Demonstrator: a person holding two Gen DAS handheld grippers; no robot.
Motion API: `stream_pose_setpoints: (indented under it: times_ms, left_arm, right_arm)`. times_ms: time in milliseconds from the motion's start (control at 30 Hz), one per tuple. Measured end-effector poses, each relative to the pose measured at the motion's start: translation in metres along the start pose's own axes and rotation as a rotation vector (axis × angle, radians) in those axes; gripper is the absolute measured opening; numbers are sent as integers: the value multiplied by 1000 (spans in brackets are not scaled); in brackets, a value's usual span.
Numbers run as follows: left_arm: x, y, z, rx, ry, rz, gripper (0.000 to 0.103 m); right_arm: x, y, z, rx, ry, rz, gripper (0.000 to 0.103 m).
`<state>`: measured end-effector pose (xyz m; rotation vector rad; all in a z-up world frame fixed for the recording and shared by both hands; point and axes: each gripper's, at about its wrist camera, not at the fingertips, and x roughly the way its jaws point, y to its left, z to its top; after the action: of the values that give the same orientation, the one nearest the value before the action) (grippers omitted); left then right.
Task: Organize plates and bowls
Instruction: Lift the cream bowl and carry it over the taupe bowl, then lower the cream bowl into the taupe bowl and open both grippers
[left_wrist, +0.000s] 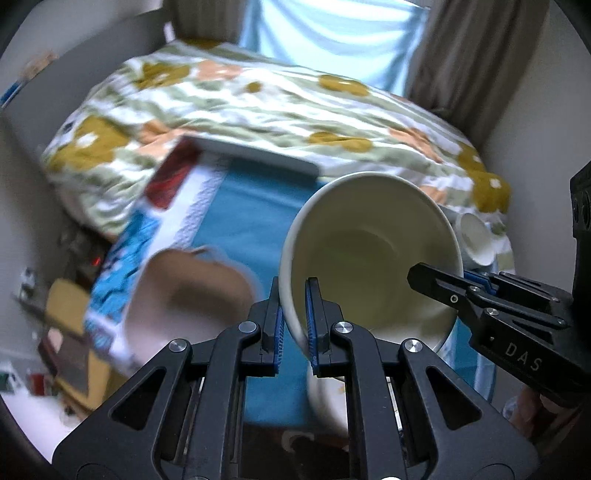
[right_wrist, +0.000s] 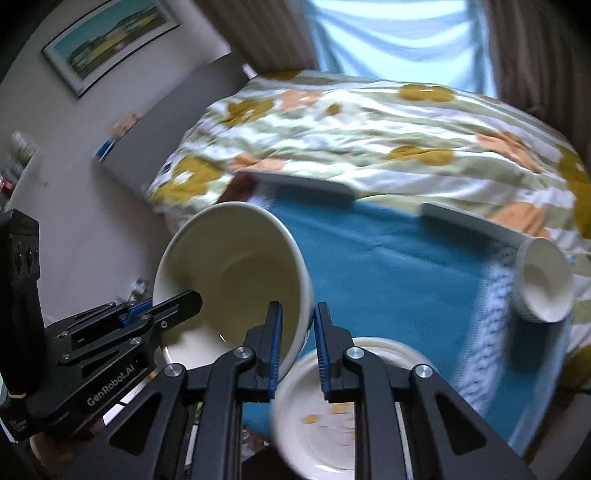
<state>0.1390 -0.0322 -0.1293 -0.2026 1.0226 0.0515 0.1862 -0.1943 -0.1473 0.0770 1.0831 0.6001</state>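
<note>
We find a large cream bowl (left_wrist: 369, 254) held tilted above a blue towel (left_wrist: 251, 221) spread on a bed with a floral duvet (left_wrist: 258, 103). The left gripper (left_wrist: 295, 325) is clamped on the bowl's near rim, one pad inside and one outside. The right gripper (right_wrist: 298, 343) grips the opposite rim likewise, jaws narrow with the wall between its pads. Below the bowl, in the right wrist view, lies a cream plate (right_wrist: 321, 417) bearing orange crumbs. A small white bowl (right_wrist: 543, 284) rests tipped at the towel's far right edge. A brown bowl (left_wrist: 184, 295), blurred, sits to the left in the left wrist view. Two white flat pieces (right_wrist: 306, 184) lie along the towel's far edge.
</note>
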Motion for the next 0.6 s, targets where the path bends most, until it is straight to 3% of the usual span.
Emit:
stream_pose_setpoints:
  times_ms: [233,600]
  left_arm:
    - [3,81,-14,-30,57,6,9]
    - [60,136,-18,79,198,-41,10]
  right_arm:
    - [42,57,-2,-17,66,11,16]
    - [113,86,-16,91,144,-70,16]
